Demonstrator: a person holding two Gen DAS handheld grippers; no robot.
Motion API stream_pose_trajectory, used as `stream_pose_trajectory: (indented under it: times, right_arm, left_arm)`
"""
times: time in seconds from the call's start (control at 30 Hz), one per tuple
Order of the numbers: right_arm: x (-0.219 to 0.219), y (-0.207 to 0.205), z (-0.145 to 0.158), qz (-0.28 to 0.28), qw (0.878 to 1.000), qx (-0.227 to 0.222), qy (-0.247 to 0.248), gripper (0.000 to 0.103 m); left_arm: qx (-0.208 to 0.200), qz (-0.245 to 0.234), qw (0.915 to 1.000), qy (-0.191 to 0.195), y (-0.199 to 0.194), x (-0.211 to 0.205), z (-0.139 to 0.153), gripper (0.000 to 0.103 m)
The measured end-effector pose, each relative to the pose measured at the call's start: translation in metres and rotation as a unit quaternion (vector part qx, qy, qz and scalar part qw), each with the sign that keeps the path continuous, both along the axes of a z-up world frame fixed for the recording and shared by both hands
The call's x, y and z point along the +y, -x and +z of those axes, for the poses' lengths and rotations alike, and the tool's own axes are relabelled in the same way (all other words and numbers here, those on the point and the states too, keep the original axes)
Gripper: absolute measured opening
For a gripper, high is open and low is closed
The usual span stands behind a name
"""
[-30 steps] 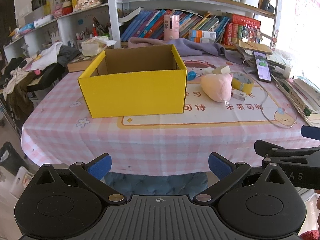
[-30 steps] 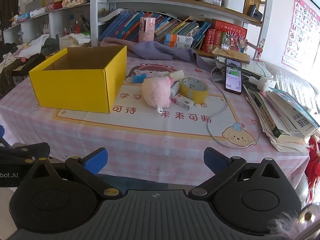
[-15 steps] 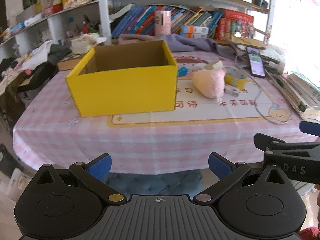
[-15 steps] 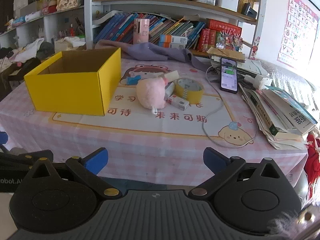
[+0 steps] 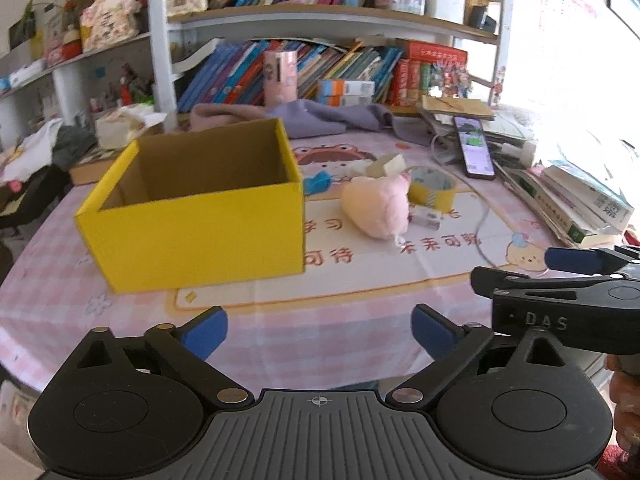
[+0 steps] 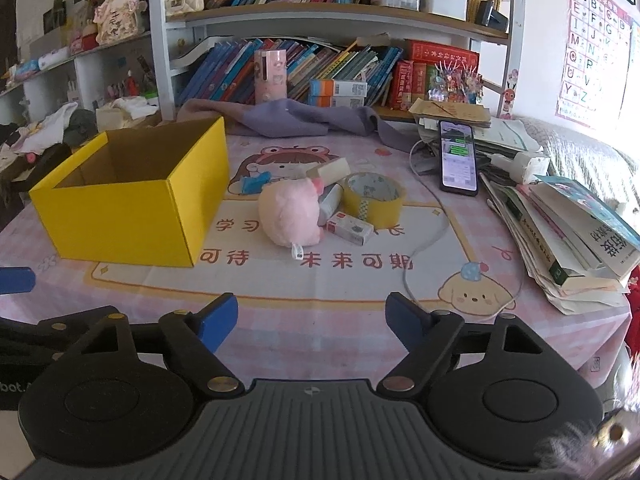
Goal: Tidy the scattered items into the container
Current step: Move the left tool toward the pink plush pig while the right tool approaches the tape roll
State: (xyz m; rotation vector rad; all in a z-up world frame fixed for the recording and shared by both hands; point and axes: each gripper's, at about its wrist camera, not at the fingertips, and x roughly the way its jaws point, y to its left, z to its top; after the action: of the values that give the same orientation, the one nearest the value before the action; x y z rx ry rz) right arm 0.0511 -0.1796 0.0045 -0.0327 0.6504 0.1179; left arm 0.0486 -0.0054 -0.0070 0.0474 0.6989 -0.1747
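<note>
Both tongs have closed in on the table (image 6: 280, 304) since a second ago. Left tongs (image 5: 319, 330) wide, closing, gripping nothing. Right tongs (image 6: 311, 322) narrower, closing, also clear. Open yellow cardboard box (image 5: 200, 216): visible interior bare. Pink plush toy (image 6: 290, 216), yellow tape roll (image 6: 374, 198), small white carton (image 6: 351, 230) lie just beside it.

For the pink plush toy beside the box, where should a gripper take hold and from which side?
Grip the pink plush toy across its rounded middle, coming from the near table edge and above. Its near side is clear; the tape roll and small carton crowd its right, the yellow box stands left.
</note>
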Motion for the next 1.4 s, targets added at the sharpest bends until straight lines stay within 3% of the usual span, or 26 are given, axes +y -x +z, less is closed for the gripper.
stream_pose_trajectory:
  times: [0.5, 0.93, 1.4]
  right_arm:
    - [-0.036, -0.060, 0.001, -0.021, 1.000, 0.008, 0.017, 0.080]
    - [-0.081, -0.131, 0.005, 0.006, 1.000, 0.020, 0.020, 0.080]
    - [-0.104, -0.202, -0.012, 0.066, 0.996, 0.053, 0.012, 0.081]
  left_arm:
    - [-0.003, -0.041, 0.9990, 0.017, -0.060, -0.045, 0.000, 0.097]
    - [0.011, -0.010, 0.9997, 0.020, -0.118, -0.091, 0.002, 0.097]
    - [0.056, 0.055, 0.9968, 0.012, -0.170, -0.113, -0.014, 0.097]
